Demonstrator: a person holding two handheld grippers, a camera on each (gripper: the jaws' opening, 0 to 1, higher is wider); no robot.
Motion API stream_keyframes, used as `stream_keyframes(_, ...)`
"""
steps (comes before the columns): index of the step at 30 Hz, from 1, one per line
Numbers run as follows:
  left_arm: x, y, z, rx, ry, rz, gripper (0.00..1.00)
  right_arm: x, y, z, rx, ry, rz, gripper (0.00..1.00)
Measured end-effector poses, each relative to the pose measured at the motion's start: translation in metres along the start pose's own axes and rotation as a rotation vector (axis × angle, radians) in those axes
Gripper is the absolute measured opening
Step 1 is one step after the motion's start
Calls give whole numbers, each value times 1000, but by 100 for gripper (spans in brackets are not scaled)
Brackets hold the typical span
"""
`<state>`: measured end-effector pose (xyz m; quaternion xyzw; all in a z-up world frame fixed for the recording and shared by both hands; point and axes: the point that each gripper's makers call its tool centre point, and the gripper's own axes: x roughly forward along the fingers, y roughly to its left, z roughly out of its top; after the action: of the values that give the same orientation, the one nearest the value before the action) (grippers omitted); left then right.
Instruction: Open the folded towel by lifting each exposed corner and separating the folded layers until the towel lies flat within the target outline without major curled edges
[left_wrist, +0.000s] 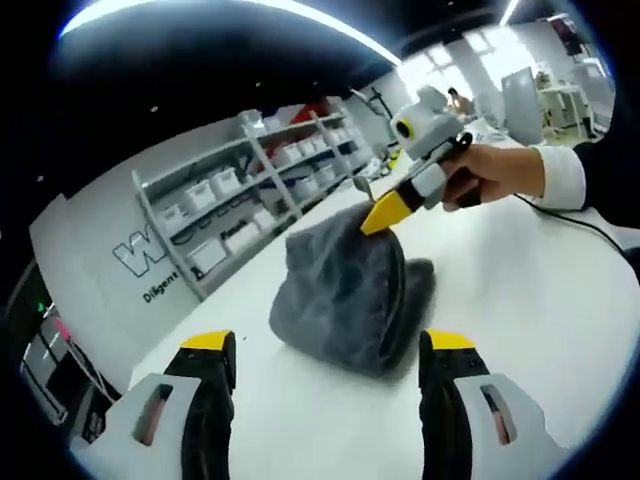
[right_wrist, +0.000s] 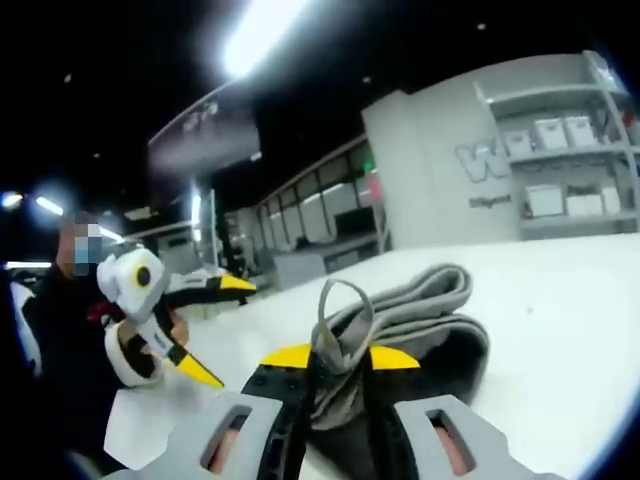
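Observation:
A grey towel (left_wrist: 345, 290) is bunched into a peak on the white table (left_wrist: 520, 300). In the left gripper view, my right gripper (left_wrist: 385, 215) comes in from the right, shut on the towel's top and holding it up, with a hand (left_wrist: 495, 172) behind it. My left gripper (left_wrist: 330, 345) is open in front of the towel, apart from it. In the right gripper view, my right gripper (right_wrist: 340, 357) pinches a fold of the towel (right_wrist: 430, 310), whose layers hang down to the table (right_wrist: 560, 300). The left gripper (right_wrist: 215, 330) stands open at the left.
Grey shelving with white bins (left_wrist: 260, 170) lines the wall behind the table, and shows again as shelving (right_wrist: 560, 140) at the right. A dark cable (left_wrist: 590, 228) trails across the table near the person's sleeve. Bare table surface surrounds the towel.

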<state>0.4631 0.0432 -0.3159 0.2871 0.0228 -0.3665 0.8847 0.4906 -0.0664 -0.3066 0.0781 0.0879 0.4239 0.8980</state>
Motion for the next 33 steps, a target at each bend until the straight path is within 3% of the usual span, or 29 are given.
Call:
stream_keyframes(5,7,-3,0,-8,-11,-11,61,0,2,-2,2,0,-2,13)
stream_keyframes(18,34,-16,-7,49,-7,9,59,-1,8,-5,-2,3,-2,13)
stream_keyframes(25,43,-17,-19,147,23,62,52,-2,12,-7,-6,5,-4,13)
stream_keyframes(28,45,-15,-16,210,-1,86,50,-2,14,-9,-9,7,-4,13)
stream_keyframes(33,51,-21,-14,235,-12,93,47,-3,18,-11,-12,8,-3,13)
